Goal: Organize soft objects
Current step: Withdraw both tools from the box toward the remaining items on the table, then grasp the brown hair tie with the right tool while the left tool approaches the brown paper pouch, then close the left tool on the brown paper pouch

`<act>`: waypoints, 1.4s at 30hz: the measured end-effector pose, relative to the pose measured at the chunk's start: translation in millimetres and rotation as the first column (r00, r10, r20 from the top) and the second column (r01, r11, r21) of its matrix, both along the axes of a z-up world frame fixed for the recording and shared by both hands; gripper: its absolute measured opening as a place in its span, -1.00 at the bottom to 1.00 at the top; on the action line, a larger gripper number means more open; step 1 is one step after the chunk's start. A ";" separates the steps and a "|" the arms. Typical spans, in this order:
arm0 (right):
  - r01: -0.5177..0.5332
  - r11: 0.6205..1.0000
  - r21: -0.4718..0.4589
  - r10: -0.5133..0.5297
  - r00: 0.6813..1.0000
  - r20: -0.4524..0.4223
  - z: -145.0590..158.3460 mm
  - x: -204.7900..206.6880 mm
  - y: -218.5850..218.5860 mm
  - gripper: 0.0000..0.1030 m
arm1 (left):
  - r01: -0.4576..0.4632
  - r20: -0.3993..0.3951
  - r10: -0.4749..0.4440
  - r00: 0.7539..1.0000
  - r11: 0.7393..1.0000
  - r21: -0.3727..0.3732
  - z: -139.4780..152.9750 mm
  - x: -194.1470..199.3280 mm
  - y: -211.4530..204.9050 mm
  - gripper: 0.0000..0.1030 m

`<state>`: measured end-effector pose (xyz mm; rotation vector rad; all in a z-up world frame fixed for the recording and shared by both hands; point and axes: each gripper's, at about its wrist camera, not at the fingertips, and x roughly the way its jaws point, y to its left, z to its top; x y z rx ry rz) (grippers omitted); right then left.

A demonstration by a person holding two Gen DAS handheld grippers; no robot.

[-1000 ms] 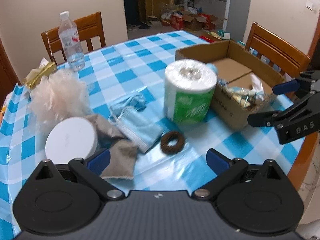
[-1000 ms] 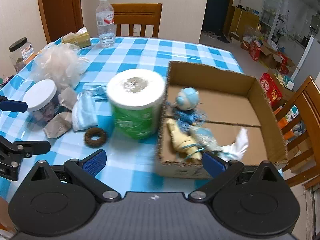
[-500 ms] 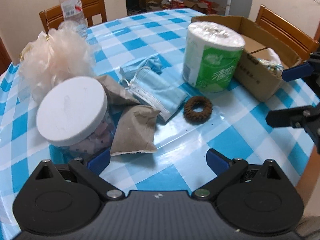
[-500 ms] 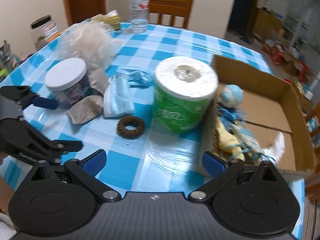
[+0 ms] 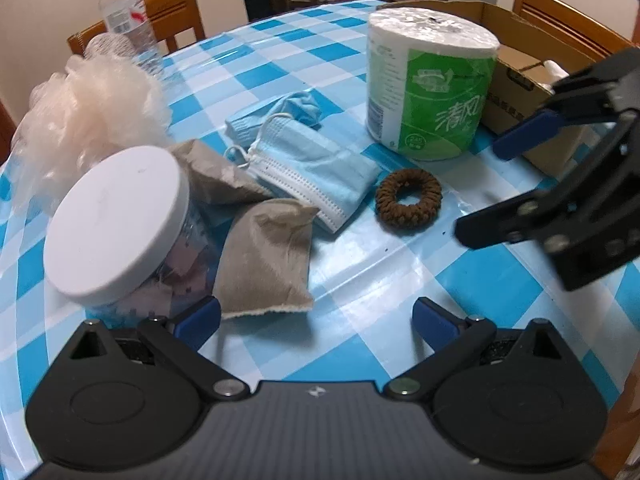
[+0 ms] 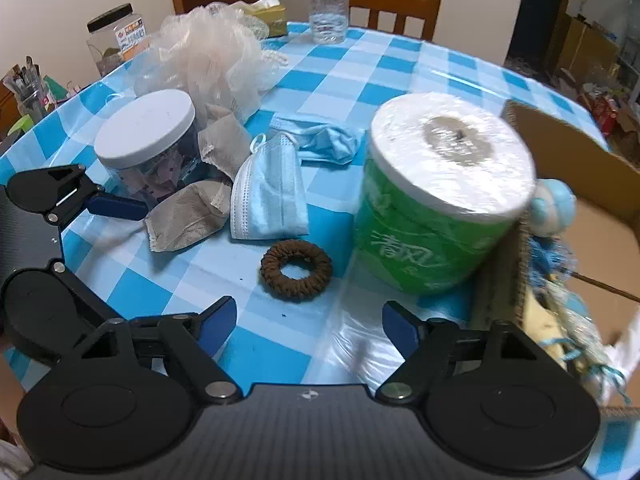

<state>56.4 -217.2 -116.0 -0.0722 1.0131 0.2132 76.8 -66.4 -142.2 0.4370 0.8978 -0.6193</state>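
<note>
A few soft toys already in the cardboard box; hair tie, 2 masks, pouches remain — my left gripper and right gripper both spread, empty.

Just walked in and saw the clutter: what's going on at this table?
A person is sorting soft things into the cardboard box with two handheld grippers. Both the left gripper and right gripper are open and empty. The right one faces the brown hair tie. The masks, toilet roll, pouches and mesh sponge lie on the table; some toys are boxed.
</note>
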 end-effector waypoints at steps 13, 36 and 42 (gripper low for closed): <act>-0.035 0.999 -0.011 0.035 0.999 -0.003 -18.8 26.1 11.7 0.30 | 0.076 -0.010 -0.076 0.997 0.997 -0.009 -1.9 6.3 -7.1 0.97; 0.009 0.999 -0.032 -0.009 1.000 0.009 -9.8 10.7 -2.5 -0.16 | 0.114 -0.048 -0.117 0.992 0.992 -0.057 5.2 12.5 -12.7 0.97; 0.014 1.000 -0.021 -0.014 1.000 0.020 -5.6 7.8 -5.4 -0.16 | 0.001 -0.083 -0.009 0.996 0.995 -0.099 8.2 13.0 -9.7 0.91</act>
